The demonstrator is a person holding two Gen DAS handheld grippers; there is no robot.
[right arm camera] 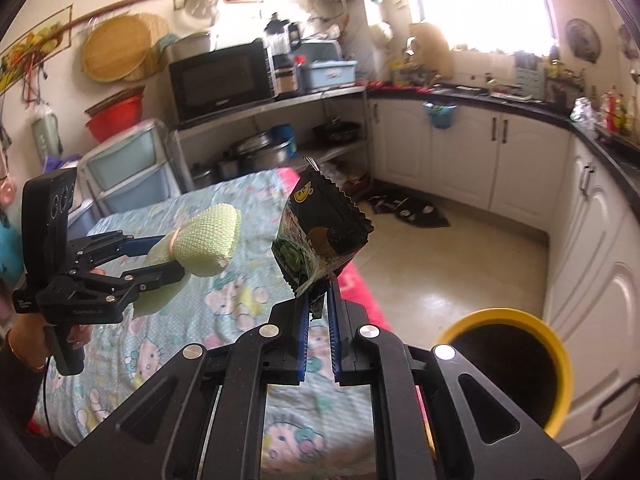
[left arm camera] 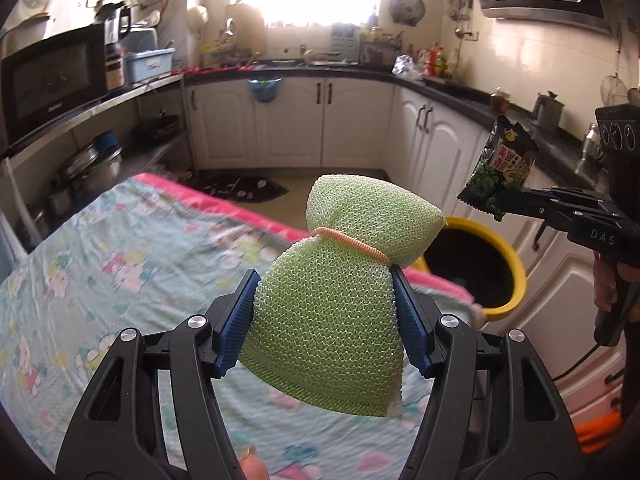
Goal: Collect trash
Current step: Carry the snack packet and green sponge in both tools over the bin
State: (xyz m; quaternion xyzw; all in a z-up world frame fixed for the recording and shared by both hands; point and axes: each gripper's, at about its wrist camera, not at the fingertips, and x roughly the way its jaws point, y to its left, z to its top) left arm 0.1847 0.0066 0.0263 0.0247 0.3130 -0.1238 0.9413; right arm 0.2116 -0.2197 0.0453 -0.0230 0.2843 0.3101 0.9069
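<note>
My left gripper [left arm camera: 325, 286] is shut on a green mesh scouring sponge [left arm camera: 340, 292] tied with an orange band, held in the air over the table. It also shows in the right wrist view [right arm camera: 200, 240]. My right gripper [right arm camera: 319, 286] is shut on a dark snack packet [right arm camera: 320, 228] by its lower edge; the packet also shows in the left wrist view [left arm camera: 500, 170]. A yellow-rimmed black bin [left arm camera: 508, 276] stands on the floor just past the table edge, below and between the two grippers; it sits at lower right in the right wrist view [right arm camera: 560, 360].
A table with a cartoon-print cloth [left arm camera: 120, 264] lies under both grippers. White kitchen cabinets [left arm camera: 360, 120] and a dark counter run along the back and right. A steel shelf with a microwave [right arm camera: 224, 80] and pots stands at left. A dark mat [right arm camera: 408, 208] lies on the floor.
</note>
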